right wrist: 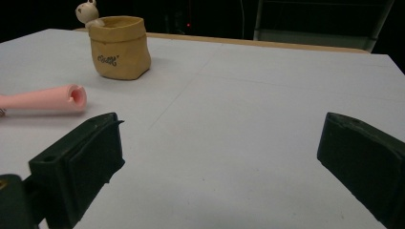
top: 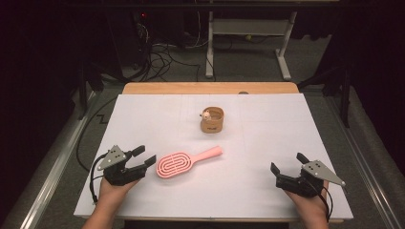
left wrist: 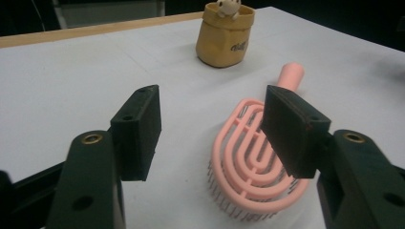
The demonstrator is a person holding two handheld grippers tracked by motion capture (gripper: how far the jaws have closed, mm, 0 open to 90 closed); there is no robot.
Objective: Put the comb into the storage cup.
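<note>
While the pink hairbrush [top: 175, 164] lies flat on the white table cover [top: 143, 119], bristles down, neither gripper has hold of it. Taking the brush as reference:

- Left gripper [top: 143, 159]: just left of the brush's oval head, jaws pointing at it. Jaws stand partly apart with nothing between them. In the left gripper view [left wrist: 210, 129] the right-hand jaw sits in front of the head's edge and the left-hand jaw is over bare cover; the pads press on nothing. Whether the nearer jaw tip touches the head's rim I can't tell, it's very close.
- Right gripper [top: 288, 168]: well to the right of the brush, past the handle end, near the table's front edge. Jaws wide apart, empty; in the right gripper view [right wrist: 217, 157] there is just white cover between them, with the brush's handle tip off to the left.
- Brush orientation: head toward the left gripper, handle running up and right, its end pointing roughly at the tan pot [top: 212, 119].
- Tan pot: beyond the brush's handle end, farther from the person, clear of it. A small pale animal figure [top: 206, 114] perches on its rim, on the left side in the high view.
- Each gripper is held in a hand coming in from the near edge, both behind the brush's line.
</note>
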